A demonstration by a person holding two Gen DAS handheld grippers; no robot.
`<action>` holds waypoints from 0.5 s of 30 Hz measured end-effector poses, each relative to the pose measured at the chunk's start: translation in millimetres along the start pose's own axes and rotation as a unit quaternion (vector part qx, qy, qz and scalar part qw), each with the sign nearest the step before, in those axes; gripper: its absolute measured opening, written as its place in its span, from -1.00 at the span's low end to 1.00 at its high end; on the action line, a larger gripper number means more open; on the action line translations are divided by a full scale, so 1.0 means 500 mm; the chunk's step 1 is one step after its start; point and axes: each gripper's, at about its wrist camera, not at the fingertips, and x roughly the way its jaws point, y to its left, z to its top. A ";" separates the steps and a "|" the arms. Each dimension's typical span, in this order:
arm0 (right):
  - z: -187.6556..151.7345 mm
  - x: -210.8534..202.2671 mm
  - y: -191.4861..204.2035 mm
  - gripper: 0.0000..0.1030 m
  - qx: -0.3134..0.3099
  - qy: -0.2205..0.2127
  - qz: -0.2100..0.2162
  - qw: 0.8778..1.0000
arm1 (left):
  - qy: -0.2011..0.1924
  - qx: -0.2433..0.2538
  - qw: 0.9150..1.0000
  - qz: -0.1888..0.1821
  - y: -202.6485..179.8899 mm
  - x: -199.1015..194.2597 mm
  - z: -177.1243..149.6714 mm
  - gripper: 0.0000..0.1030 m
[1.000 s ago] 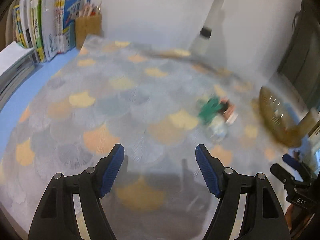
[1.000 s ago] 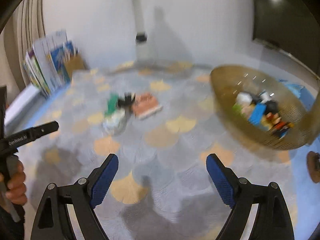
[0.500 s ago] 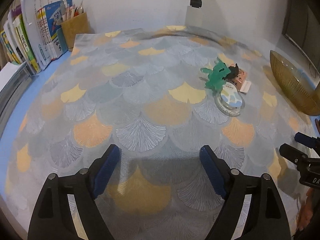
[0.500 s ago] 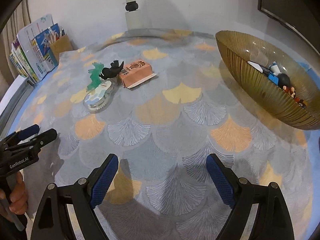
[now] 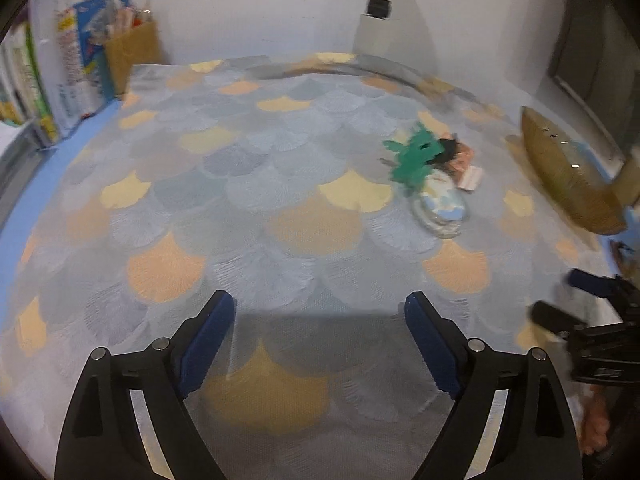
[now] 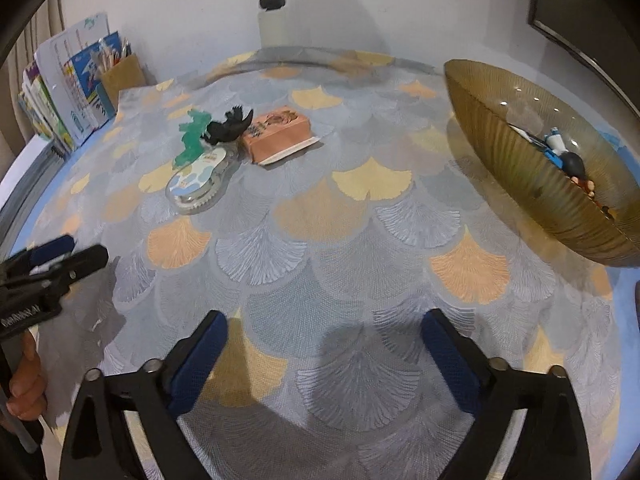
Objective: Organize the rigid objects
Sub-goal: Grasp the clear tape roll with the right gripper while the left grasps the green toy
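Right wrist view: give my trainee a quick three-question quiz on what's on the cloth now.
1. True or false: the right claw is shut on a toy.
2. Which touches the black toy? A) amber bowl B) green toy C) pencil holder
3. Fill in: the pink box lies ___ the bowl.

Key: 1 false, both claws open, including the left claw; 2 B; 3 outside.

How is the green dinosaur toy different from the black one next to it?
The green dinosaur is bright green; the black dinosaur is dark all over. The green dinosaur lies nearer the books, while the black dinosaur sits against the orange box. Both are small toy figures, still out on the patterned cloth, not in the amber bowl.
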 end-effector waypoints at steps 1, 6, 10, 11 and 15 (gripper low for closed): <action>0.001 0.001 0.003 0.90 -0.001 0.006 -0.006 1.000 | 0.001 0.002 1.000 -0.015 0.001 -0.005 0.008 0.62; 0.056 -0.051 0.029 0.87 0.044 0.010 0.105 0.993 | -0.026 0.013 0.995 -0.098 0.016 -0.043 0.087 0.61; 0.119 -0.035 0.099 0.79 0.011 -0.002 0.098 0.995 | -0.016 -0.005 0.988 -0.155 0.036 -0.026 0.150 0.61; 0.127 -0.020 0.111 0.71 0.005 0.000 0.090 0.996 | -0.008 -0.001 0.986 -0.168 0.038 -0.013 0.163 0.61; 0.149 0.057 0.138 0.39 0.013 0.022 0.089 0.996 | 0.020 0.010 0.977 -0.210 0.042 0.037 0.189 0.59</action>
